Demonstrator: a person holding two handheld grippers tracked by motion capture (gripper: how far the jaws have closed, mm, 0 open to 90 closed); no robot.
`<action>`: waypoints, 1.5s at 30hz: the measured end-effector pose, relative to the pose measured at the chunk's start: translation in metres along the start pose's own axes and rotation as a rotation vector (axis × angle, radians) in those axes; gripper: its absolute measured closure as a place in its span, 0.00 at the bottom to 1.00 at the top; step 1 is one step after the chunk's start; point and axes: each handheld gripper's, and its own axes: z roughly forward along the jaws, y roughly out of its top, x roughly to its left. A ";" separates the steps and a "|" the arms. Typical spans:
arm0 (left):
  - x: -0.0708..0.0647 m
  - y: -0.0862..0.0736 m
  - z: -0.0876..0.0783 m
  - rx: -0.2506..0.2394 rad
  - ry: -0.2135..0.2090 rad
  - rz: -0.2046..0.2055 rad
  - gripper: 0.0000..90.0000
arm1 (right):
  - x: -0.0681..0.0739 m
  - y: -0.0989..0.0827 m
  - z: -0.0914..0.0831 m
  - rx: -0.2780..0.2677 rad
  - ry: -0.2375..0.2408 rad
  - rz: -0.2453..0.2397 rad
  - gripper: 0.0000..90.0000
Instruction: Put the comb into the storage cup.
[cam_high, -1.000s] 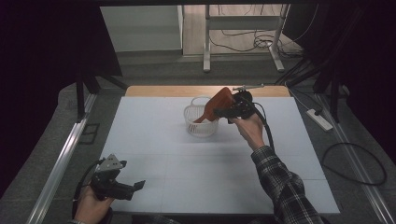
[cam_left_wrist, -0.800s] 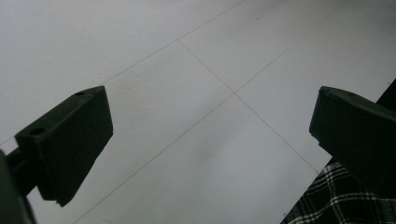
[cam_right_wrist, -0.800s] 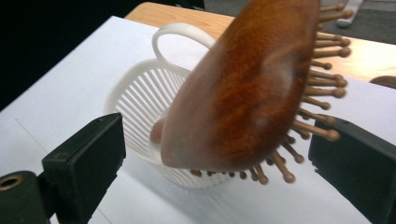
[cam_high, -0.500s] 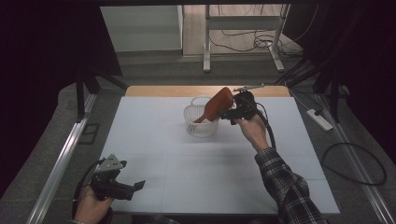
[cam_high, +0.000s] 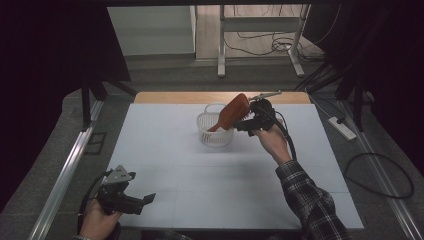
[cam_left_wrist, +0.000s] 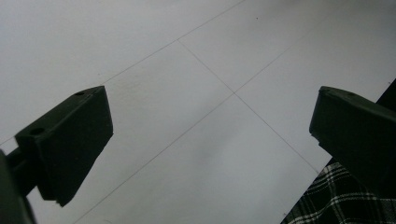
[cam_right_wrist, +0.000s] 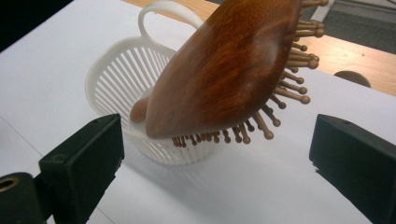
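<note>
Brown wooden paddle hairbrush stands tilted, its handle down inside the white slatted plastic basket at upper centre of the high view. My right gripper gapes wide just beside it, gripping nothing. My left gripper, lower left, is wide too.

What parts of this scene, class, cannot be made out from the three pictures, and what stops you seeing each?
- Hairbrush handle end: hidden inside the white basket, right gripper view.
- Basket floor: blocked by the brush head, high view and right gripper view.
- Right gripper: too small to judge the jaws, high view.
- Left gripper: its body is cut off by the bottom edge, left gripper view.
</note>
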 end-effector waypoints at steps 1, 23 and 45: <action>0.000 0.000 0.000 0.000 0.000 0.000 0.00 | 0.000 0.000 0.000 0.000 0.000 0.000 0.03; 0.001 -0.001 -0.001 -0.016 -0.001 -0.007 0.00 | 0.011 -0.011 -0.014 0.038 0.002 -0.075 0.00; 0.001 -0.001 -0.002 -0.017 -0.002 -0.008 0.00 | 0.011 -0.030 -0.027 0.004 0.037 -0.113 0.00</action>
